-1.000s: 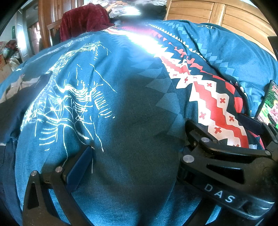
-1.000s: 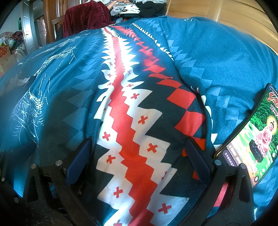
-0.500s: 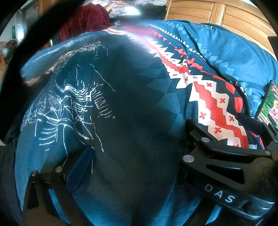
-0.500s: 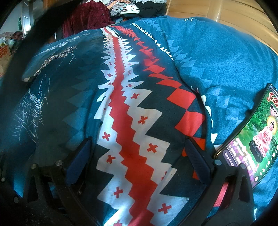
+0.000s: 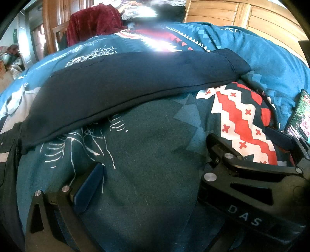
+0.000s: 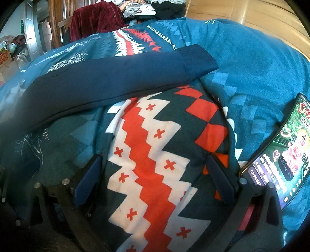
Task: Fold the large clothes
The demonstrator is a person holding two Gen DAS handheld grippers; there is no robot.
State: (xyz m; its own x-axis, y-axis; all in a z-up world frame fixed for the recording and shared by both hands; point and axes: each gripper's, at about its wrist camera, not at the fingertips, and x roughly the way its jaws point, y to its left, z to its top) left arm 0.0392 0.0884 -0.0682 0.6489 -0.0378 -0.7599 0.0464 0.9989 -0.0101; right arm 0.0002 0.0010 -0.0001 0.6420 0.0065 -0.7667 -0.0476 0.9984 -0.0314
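Dark navy garment (image 5: 120,85) lies across the bed (image 6: 261,67), ungrasped. Left hand-held gripper (image 5: 153,174) and right hand-held gripper (image 6: 155,174) stand apart, empty. Risk: pinching the bedcover, or knocking the phone (image 6: 281,147) at the bed's right edge.

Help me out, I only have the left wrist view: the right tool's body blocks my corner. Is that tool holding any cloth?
Observer: No. The right wrist view shows the right tool open, fingers spread over the patterned bedspread, gripping nothing.
Operator: And the bright sliver at my right edge?
Observer: A phone, screen lit, lying close beside that tool's right finger.
Operator: Glare hides the far end.
Observer: A pile of clothes sits beyond the dark sleeve.
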